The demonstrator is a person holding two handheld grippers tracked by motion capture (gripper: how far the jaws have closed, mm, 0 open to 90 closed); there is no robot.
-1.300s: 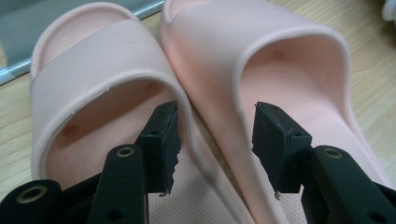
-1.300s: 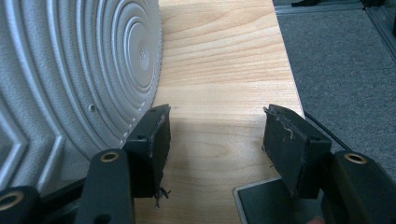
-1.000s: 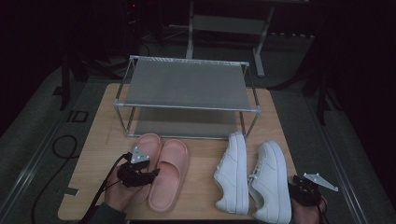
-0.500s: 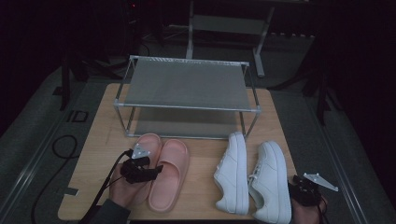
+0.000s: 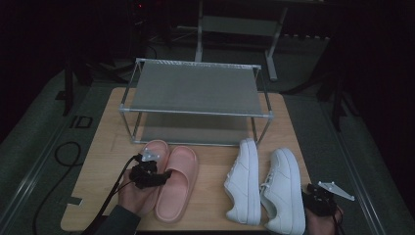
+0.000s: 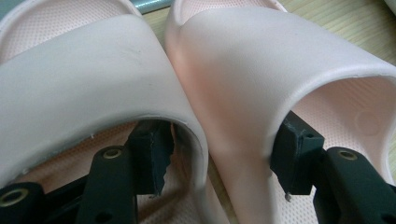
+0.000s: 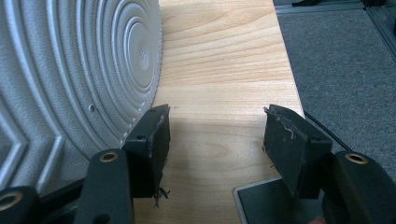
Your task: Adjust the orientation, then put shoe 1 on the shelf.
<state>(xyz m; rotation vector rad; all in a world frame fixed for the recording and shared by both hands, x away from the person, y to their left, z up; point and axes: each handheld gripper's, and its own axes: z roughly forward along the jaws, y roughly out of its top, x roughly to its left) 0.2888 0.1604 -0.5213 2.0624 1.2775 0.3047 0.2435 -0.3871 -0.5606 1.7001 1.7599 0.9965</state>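
Two handheld grippers, black throughout. Left gripper (image 5: 155, 175): boxy black body, grey three-cornered plate on top, black cable trailing toward the near left edge, dark sleeve behind. Right gripper (image 5: 318, 197): same grey plate, far right. Fingers (image 7: 150, 144) flat, black, with worn, frayed pad edges; brass-ringed screw holes in the black arms below.

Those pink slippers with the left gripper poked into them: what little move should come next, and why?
Probably closing the left gripper. One jaw sits inside each of the pink slippers, and their two touching inner walls stand between the jaws, which have just been closing slightly. The pads do not seem to press yet. Squeezing would pinch both slippers together, likely for lifting toward the metal rack behind them.
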